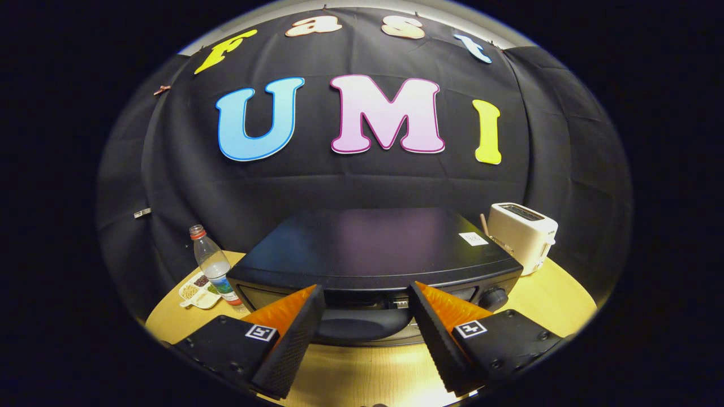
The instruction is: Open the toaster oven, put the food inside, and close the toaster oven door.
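Across the wooden table (554,299), the gripper (367,316), fingers wide apart and empty, straddles the toaster oven (373,249) door handle (362,328); opening looks underway, needing closure on it next.

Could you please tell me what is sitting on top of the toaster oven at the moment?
A small white sticker lies on the toaster oven lid near its right rear corner. The rest of the top is bare. The open tool is at the oven's front, around the door handle.
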A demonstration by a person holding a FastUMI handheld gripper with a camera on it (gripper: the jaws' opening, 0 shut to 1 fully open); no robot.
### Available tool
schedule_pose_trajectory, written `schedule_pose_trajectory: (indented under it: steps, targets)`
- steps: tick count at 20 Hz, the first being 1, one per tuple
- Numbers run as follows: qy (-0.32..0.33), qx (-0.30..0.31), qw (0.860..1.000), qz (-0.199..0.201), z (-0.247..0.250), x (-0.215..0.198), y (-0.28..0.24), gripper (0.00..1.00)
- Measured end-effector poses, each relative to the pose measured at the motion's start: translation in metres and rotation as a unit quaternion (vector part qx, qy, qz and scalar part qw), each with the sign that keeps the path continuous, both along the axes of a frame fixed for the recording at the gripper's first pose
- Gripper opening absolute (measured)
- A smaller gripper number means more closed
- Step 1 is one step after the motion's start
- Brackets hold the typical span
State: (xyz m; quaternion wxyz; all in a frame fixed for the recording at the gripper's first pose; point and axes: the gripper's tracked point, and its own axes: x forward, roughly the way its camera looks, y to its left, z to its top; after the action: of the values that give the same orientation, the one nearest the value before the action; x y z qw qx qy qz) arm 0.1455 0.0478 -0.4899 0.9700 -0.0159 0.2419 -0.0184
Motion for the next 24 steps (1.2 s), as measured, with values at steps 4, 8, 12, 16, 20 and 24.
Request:
schedule_pose_trajectory:
  steps: [4, 8, 12, 16, 20, 24]
  targets:
    - [0.020, -0.003, 1.000, 0.002, -0.001, -0.012, 0.001, 0.98]
    - [0.048, 0.006, 0.999, 0.005, -0.004, -0.036, 0.002, 0.98]
    - [0.082, 0.004, 0.997, 0.006, -0.012, -0.071, 0.001, 0.98]
    - [0.121, 0.002, 0.993, 0.003, -0.028, -0.104, -0.003, 0.98]
    - [0.180, -0.001, 0.984, 0.005, -0.051, -0.137, -0.006, 0.98]
    - [0.261, 0.024, 0.965, -0.020, -0.083, -0.168, -0.014, 0.98]
